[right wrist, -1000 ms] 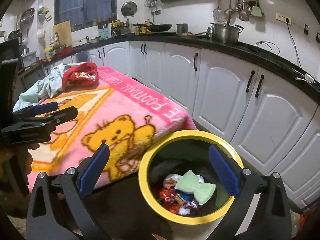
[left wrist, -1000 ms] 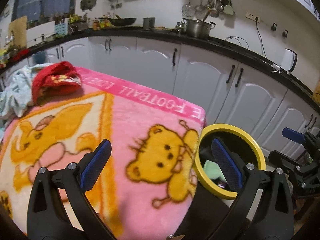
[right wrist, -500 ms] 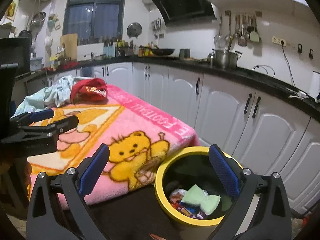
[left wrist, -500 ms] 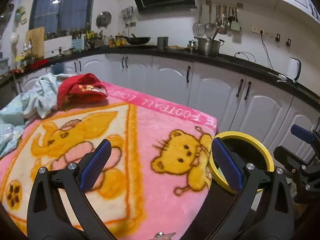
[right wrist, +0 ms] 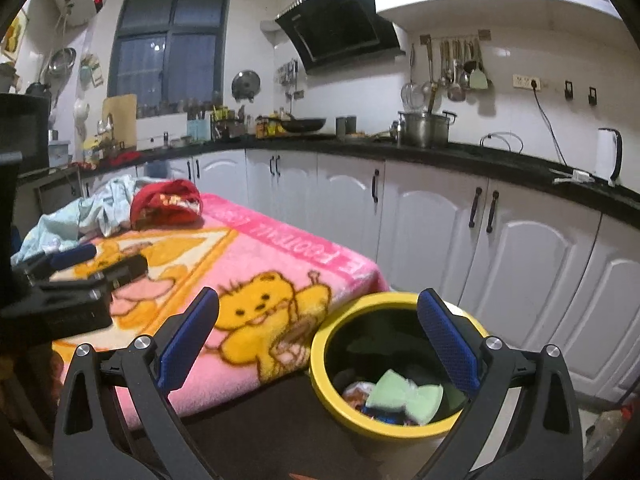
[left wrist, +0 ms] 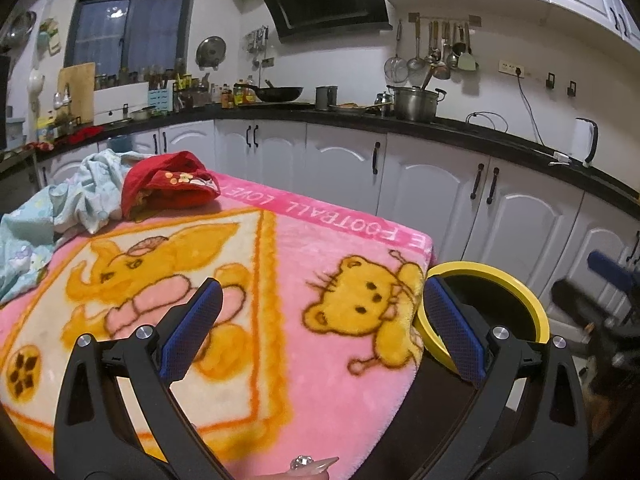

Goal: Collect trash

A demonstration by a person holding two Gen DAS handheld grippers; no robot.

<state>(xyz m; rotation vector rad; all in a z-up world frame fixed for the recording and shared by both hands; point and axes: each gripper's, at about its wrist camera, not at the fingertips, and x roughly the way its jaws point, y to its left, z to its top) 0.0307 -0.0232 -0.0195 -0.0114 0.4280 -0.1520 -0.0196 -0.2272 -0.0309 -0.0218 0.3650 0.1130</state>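
Note:
A yellow-rimmed trash bin [right wrist: 328,336] stands on the floor by the table's right corner, holding a green wrapper [right wrist: 404,394] and other colourful trash. It also shows in the left wrist view [left wrist: 512,280]. My left gripper [left wrist: 320,320] is open and empty above the pink cartoon blanket [left wrist: 280,264]. My right gripper [right wrist: 318,332] is open and empty, held above and in front of the bin. The left gripper also shows in the right wrist view [right wrist: 96,264], and the right gripper shows blurred in the left wrist view [left wrist: 592,280].
A red cloth [left wrist: 168,188] and a light blue cloth [left wrist: 60,208] lie at the blanket's far left. White cabinets [left wrist: 420,184] under a black counter [left wrist: 480,136] run behind the table and bin. A pot [left wrist: 414,104] and a kettle [left wrist: 584,144] stand on the counter.
Both grippers have risen and tilted up, so more wall and cabinets show. The bin sits lower in both views. Both stay open and empty.

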